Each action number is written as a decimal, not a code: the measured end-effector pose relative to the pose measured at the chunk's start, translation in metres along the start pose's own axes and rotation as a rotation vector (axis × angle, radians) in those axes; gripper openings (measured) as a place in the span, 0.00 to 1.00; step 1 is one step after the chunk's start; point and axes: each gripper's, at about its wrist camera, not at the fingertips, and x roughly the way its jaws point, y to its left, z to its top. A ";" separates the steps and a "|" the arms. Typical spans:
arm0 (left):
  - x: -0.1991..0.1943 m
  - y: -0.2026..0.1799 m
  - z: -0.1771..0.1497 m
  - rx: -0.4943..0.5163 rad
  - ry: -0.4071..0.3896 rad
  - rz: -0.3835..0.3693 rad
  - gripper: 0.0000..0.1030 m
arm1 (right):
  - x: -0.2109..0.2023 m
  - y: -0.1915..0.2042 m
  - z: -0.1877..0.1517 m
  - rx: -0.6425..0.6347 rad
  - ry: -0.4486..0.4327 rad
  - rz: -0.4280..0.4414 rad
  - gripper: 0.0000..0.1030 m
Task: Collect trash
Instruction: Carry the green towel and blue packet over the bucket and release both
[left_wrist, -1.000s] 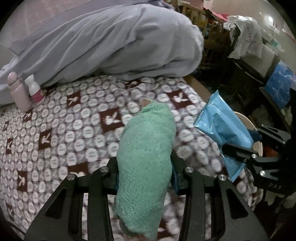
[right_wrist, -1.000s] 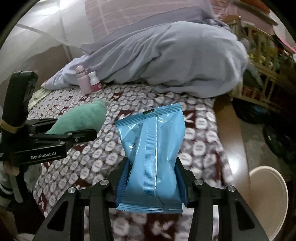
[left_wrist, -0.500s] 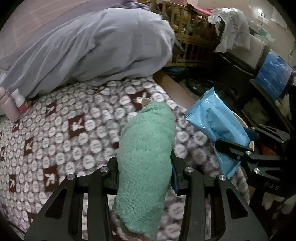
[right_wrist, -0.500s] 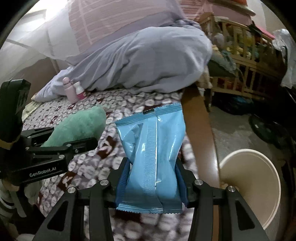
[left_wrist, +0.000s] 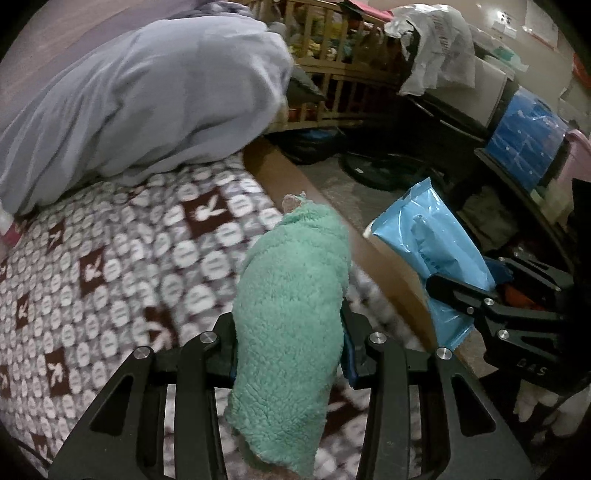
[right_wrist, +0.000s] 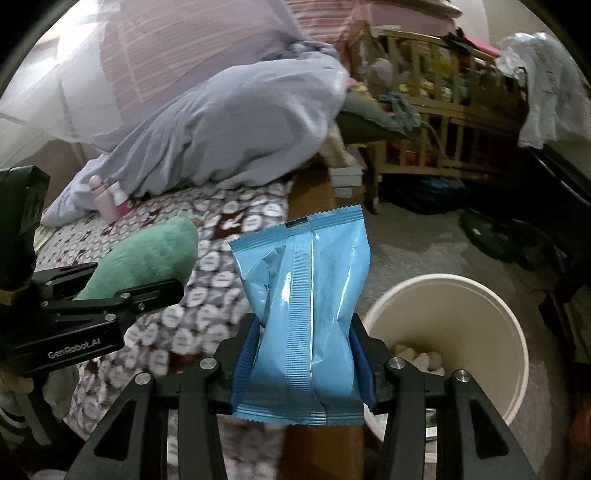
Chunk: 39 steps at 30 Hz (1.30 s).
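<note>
2 items held above the bed (left_wrist: 110, 258) edge. Left hand-held gripper (left_wrist: 290, 354) clamps a green fleece cloth (left_wrist: 291, 314); right hand-held gripper (right_wrist: 303, 363) clamps a blue packet (right_wrist: 306, 310) beside the cream bin (right_wrist: 491, 332).

The fluffy mint-green terry cloth (left_wrist: 291, 314) looks nubbly and matt; the crinkled blue plastic-film packet (right_wrist: 306, 314) is glossy and smooth.

The cream bin (right_wrist: 448, 334) stands open-mouthed on the floor beside the bed's wooden edge (right_wrist: 312, 192), nothing over its rim. Bare floor (right_wrist: 417, 240) lies beyond it. Past that, a wooden crib (right_wrist: 439, 122) and dark clutter (left_wrist: 391, 173) block the way.
</note>
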 end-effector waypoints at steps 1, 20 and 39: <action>0.002 -0.004 0.002 0.005 0.001 -0.006 0.37 | -0.001 -0.004 0.000 0.006 0.000 -0.005 0.45; 0.053 -0.076 0.031 0.062 0.061 -0.131 0.37 | -0.006 -0.087 -0.015 0.122 0.024 -0.149 0.45; 0.080 -0.106 0.042 0.073 0.071 -0.225 0.41 | 0.008 -0.132 -0.028 0.203 0.075 -0.214 0.45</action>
